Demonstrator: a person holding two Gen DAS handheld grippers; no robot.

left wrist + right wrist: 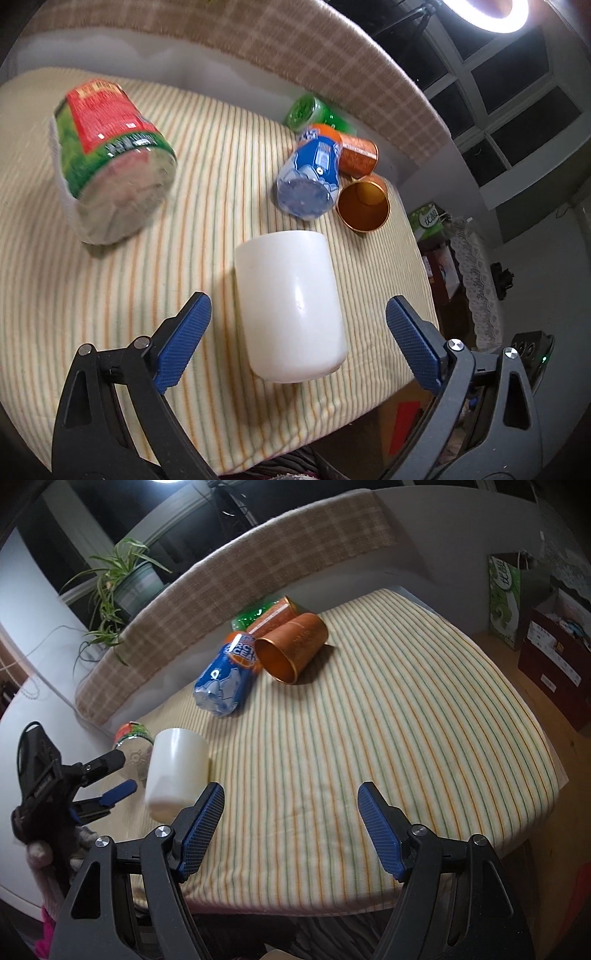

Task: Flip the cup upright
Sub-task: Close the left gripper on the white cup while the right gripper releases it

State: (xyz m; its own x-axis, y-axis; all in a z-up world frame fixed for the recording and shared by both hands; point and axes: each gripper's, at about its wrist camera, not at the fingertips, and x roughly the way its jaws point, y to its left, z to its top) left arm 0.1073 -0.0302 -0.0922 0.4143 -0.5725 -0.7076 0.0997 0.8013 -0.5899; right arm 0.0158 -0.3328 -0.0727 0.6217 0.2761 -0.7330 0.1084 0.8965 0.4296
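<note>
The green bottle (255, 614) is mostly hidden behind the orange tin (275, 614) in the right wrist view. The red-and-green labelled jar (110, 162) is motion-blurred, its print unreadable. The white cup's (290, 306) mouth cannot be seen.

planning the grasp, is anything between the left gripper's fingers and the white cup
Nothing: in the left wrist view the open left gripper straddles the white cup, only striped cloth showing in the gaps.

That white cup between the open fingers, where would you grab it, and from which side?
Grip the white cup across the middle of its smooth round wall, one side each, coming from its near end as the left gripper is already lined up. It has no visible handle, and the open fingers straddle it.
</note>
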